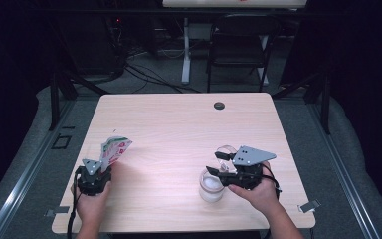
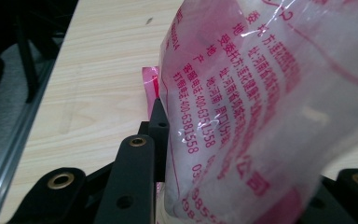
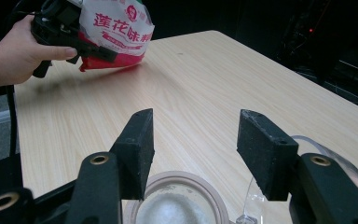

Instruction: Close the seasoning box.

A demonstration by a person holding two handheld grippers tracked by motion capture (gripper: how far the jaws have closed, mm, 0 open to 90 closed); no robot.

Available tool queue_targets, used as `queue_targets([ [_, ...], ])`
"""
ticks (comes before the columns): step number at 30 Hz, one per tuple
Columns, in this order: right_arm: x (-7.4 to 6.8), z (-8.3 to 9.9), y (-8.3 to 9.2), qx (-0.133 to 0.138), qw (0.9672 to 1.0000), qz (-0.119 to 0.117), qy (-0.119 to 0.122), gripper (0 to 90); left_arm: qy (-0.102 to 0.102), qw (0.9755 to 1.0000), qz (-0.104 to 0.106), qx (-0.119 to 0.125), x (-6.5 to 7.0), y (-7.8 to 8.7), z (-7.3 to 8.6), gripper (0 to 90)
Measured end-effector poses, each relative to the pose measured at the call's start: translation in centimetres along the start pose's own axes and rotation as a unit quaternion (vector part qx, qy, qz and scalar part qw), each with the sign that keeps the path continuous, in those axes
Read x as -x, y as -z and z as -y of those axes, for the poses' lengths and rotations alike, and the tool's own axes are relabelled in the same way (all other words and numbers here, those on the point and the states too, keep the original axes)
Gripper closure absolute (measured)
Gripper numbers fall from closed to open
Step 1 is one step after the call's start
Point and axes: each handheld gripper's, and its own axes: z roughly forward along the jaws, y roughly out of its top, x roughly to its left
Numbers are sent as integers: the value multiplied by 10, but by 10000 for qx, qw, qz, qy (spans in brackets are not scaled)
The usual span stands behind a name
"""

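Bag (image 1: 115, 149) sat at the frame's lower left, clamped in the left gripper (image 1: 95, 175), long axis tilted up-right. Jar (image 1: 211, 185) stood well right, under the right gripper (image 1: 218, 167), jaws wide, empty.

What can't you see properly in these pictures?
- The bag: the left gripper view cuts off its top and bottom, so how full it is stays unknown.
- The jar: the right gripper view's bottom edge cuts it off.
- The bag's print: too small in the high view.
- The jar's lid: half hidden behind the right gripper.
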Motion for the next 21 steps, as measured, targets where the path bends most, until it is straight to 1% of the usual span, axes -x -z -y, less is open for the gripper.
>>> queue_targets([
  [1, 0, 0, 0, -6, 10000, 14, 3, 455, 0, 10000, 0, 0, 0, 0, 0, 707],
  [3, 0, 0, 0, -4, 10000, 19, -3, 455, 0, 10000, -95, -16, 0, -3, 1, 708],
  [6, 0, 1, 0, -16, 10000, 26, -14, 455, -69, 9996, -226, -121, 0, -7, 3, 707],
  [8, 0, 1, 0, -33, 10000, 27, -7, 455, -79, 9995, -246, -190, -1, -10, 6, 705],
  [11, 1, 1, 0, -39, 10000, 23, -8, 455, -72, 9994, -253, -238, -2, -11, 6, 699],
  [16, 1, 2, 1, -30, 10000, 34, -23, 455, 0, 9995, -226, -221, -3, -12, 7, 675],
  [17, 2, 2, 1, -40, 10000, 38, -27, 455, 35, 9995, -188, -235, -4, -12, 7, 662],
  [21, 1, 2, 0, -44, 10000, 43, -29, 455, 28, 9993, -195, -329, -5, -12, 6, 613],
])
